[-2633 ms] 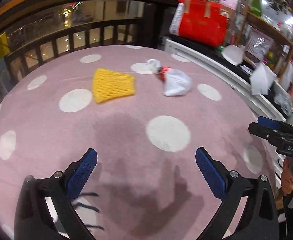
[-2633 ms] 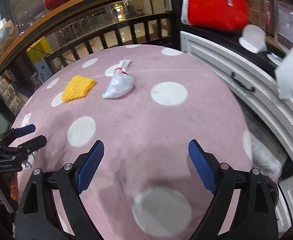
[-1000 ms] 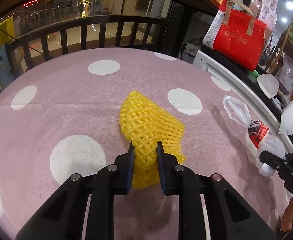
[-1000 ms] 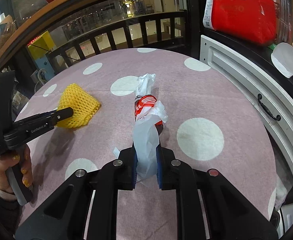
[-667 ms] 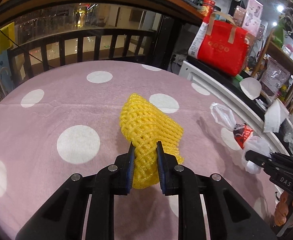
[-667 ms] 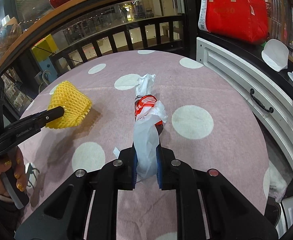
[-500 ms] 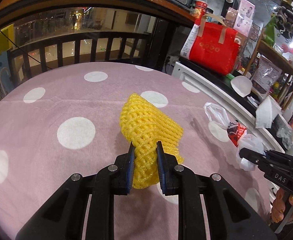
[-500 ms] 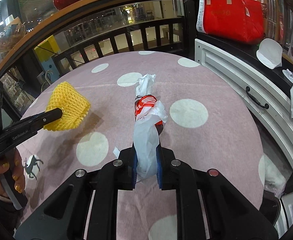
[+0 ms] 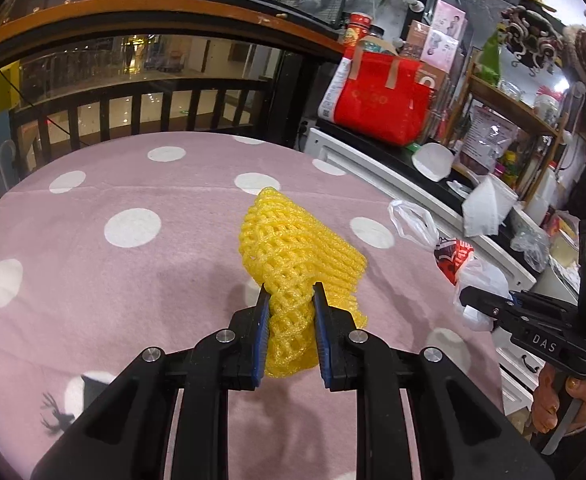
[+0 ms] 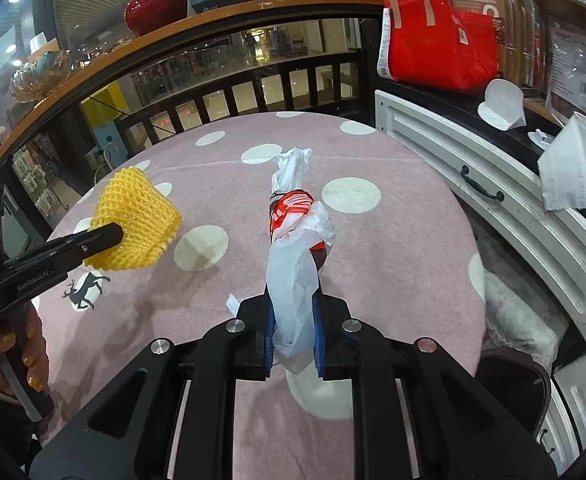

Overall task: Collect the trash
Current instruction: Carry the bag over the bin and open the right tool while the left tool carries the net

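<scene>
The left gripper (image 9: 291,300) is pinching a yellow foam net (image 9: 297,248) between its nearly closed blue pads, the net fanning out ahead of the fingertips and hanging clear of the pink dotted tablecloth (image 9: 133,280) beneath. The right gripper (image 10: 293,300) is clamping a white plastic bag (image 10: 295,276) the same way; the bag is trailing forward from its pads, wrapped around a red wrapper (image 10: 291,208). To the right of that gripper a white cabinet (image 10: 493,184) is standing beside the table, with a red bag (image 10: 441,36) on top further out.
</scene>
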Demonstrator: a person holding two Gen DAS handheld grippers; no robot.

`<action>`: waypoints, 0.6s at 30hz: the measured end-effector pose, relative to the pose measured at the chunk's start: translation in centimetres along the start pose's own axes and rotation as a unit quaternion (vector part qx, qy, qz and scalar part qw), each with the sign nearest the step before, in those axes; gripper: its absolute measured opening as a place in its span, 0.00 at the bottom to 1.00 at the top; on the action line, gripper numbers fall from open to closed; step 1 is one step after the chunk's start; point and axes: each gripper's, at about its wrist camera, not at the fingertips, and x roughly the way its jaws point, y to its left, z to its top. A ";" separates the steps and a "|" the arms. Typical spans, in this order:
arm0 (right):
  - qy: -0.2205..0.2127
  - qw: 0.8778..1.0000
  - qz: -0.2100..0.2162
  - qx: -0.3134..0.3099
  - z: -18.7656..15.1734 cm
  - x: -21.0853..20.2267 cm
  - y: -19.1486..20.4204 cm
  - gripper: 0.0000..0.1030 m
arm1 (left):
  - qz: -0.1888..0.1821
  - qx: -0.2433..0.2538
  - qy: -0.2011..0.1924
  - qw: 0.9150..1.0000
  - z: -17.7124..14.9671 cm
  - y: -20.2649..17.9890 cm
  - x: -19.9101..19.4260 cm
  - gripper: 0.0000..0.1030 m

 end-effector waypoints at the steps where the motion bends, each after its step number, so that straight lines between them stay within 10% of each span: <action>1: -0.003 1.000 -0.002 0.002 -0.5 -0.7 -0.2 0.15 | -0.002 0.002 -0.001 1.000 -0.3 -0.4 -0.1 0.19; 18: -0.011 0.996 -0.080 0.049 -7.7 -8.4 -7.9 0.15 | -0.083 0.044 0.012 0.995 -4.0 -8.8 -1.9 0.19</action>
